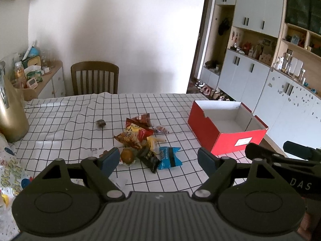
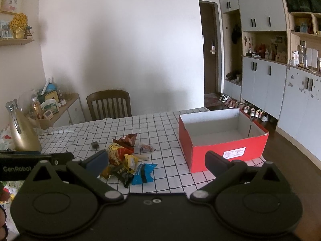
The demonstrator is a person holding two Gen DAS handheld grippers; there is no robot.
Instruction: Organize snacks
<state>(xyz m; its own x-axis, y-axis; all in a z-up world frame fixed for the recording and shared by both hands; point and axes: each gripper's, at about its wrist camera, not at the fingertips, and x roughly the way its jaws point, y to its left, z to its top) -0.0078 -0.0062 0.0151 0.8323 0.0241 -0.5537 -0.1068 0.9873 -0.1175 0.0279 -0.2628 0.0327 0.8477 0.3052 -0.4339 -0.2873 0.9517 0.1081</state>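
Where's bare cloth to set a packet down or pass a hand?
Free: the strip between the snack pile and the red box, the far cloth toward the chair, and the box's empty inside. Crowded: the pile itself and the left edge by the gold bottle.

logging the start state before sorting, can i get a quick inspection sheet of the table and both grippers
Surface: table under a white grid-pattern cloth, wrinkled at the far left.
Job's things: snack pile mid-table; blue packet at its near edge; small dark snack apart to the left; small clear-wrapped snack apart to the right; red box open, nothing visible inside.
Clutter: gold bottle at the left edge; birthday-print bag near left.
Grippers: left gripper open, holding nothing; right gripper open, holding nothing.
Cables: nothing seen.
Surroundings: wooden chair at the far side; grey cabinets on the right; shoes on the floor beneath them.
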